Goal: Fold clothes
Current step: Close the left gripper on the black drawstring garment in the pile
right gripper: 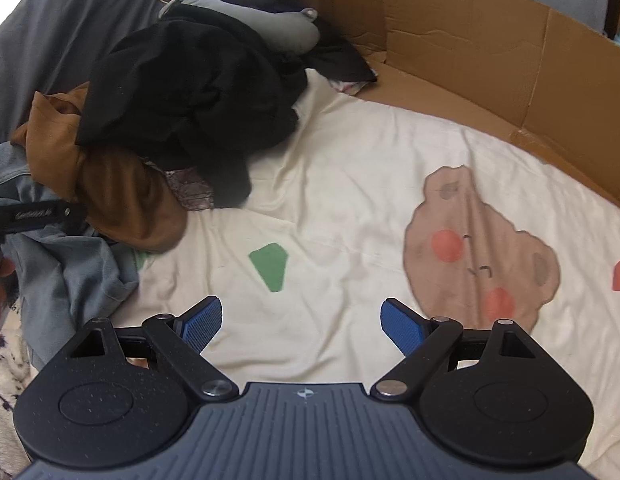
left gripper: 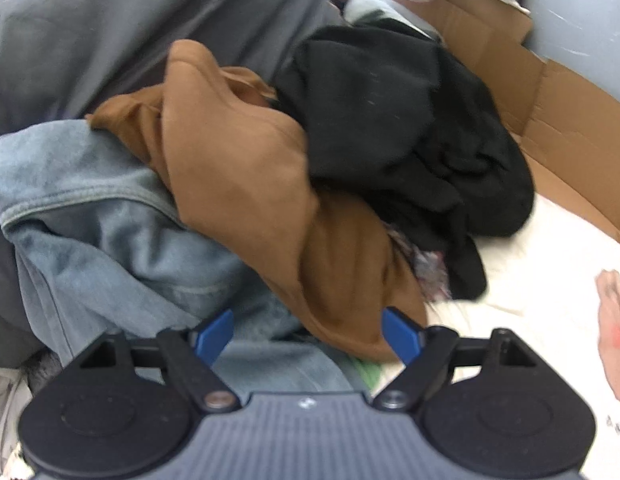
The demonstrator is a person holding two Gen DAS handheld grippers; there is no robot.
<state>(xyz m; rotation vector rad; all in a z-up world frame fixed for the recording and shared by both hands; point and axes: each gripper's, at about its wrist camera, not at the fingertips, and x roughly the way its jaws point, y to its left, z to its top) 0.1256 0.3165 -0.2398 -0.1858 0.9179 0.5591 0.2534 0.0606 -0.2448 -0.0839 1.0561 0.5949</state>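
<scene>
Left hand-held gripper [left gripper: 308, 332] agape | right hand-held gripper [right gripper: 302, 324] agape | crumpled brown garment [left gripper: 238, 184] | faded denim [left gripper: 102, 232]

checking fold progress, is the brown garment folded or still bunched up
Bunched up, not folded. The brown garment lies crumpled in the pile, draped over the blue denim with the black garment on top.
</scene>
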